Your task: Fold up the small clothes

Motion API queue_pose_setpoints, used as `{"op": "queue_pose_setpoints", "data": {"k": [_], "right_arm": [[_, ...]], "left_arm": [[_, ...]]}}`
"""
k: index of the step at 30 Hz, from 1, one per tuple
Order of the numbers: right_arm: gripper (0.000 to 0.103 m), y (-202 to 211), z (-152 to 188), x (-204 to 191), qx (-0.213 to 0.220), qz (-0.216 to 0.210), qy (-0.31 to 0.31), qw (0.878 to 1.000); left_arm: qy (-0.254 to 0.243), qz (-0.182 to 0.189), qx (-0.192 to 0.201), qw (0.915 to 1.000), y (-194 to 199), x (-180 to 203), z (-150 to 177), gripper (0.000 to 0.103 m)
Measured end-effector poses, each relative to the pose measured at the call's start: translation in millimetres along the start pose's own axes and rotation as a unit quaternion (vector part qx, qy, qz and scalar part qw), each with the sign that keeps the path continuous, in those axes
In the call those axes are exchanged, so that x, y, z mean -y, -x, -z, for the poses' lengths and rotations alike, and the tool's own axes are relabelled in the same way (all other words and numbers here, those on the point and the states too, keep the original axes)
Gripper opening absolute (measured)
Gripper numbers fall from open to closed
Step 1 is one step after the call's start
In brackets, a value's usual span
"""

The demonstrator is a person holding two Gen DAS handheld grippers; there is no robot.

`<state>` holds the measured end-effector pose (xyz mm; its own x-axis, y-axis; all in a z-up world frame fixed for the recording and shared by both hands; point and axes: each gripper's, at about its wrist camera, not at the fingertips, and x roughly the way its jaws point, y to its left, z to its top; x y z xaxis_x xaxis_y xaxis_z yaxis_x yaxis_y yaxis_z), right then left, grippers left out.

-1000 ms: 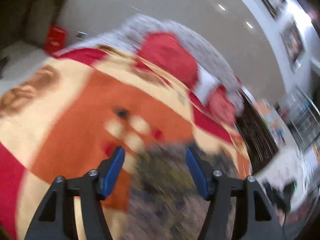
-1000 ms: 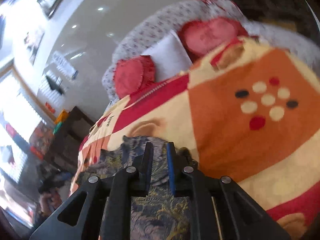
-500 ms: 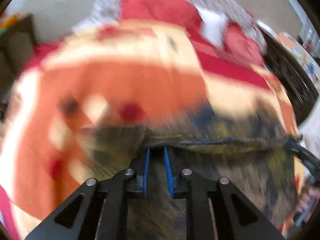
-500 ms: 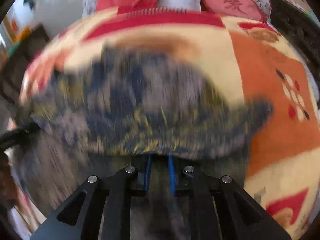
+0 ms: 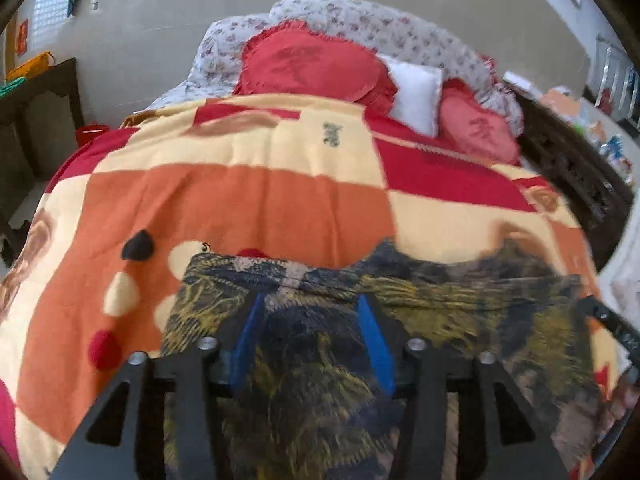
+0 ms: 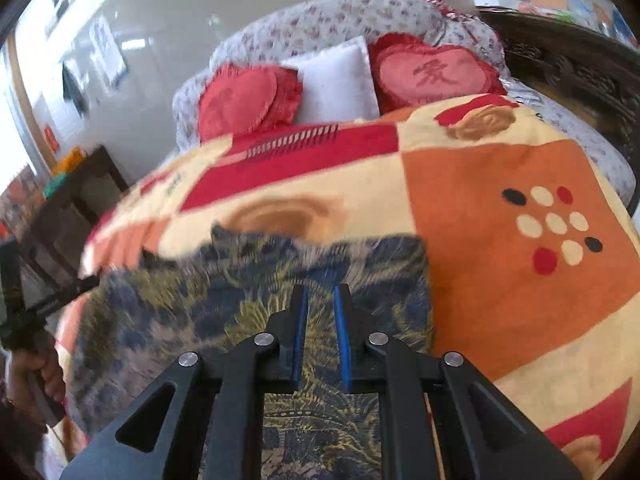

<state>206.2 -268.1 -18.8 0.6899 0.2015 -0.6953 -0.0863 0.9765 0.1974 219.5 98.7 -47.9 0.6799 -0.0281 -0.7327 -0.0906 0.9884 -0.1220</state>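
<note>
spreading a dark blue-and-yellow patterned garment (image 5: 320,344) on the bed's orange, cream and red blanket (image 5: 248,200), near its foot end and well apart from the red heart pillows (image 5: 316,64) at the head.

seen from the left wrist: left hand-held gripper (image 5: 310,332) with jaws opening, about half apart, cloth lying between the blue pads but not pressed by them. garment's far edge looks bunched just past the fingertips. probably best to let go fully, then lift clear without dragging the cloth.

seen from the right wrist: right hand-held gripper (image 6: 320,328) nearly closed, narrow gap between the pads, garment (image 6: 256,300) beneath; cannot tell whether a fold is pinched. far edge looks blurred and uneven against the blanket (image 6: 500,280). judged sensible to flatten that edge square before making any fold.
</note>
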Motion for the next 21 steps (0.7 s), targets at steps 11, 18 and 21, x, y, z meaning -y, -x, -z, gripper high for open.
{"op": "queue_pose_setpoints", "data": {"k": [11,18,21], "right_arm": [[0.033,-60.9,1.8,13.5,0.002,0.058,-0.021,0.998],[0.036,-58.0,6.5,2.8,0.017,0.082,-0.007,0.996],[0.039,-57.0,6.1,4.2,0.021,0.087,-0.013,0.996]], "left_arm": [[0.051,-0.013,0.011,0.9986,-37.9,-51.6,14.4,0.052],[0.048,-0.017,0.01,0.9986,-39.3,-50.5,13.2,0.053],[0.046,-0.019,0.01,0.9987,-39.0,-50.4,13.7,0.053]]}}
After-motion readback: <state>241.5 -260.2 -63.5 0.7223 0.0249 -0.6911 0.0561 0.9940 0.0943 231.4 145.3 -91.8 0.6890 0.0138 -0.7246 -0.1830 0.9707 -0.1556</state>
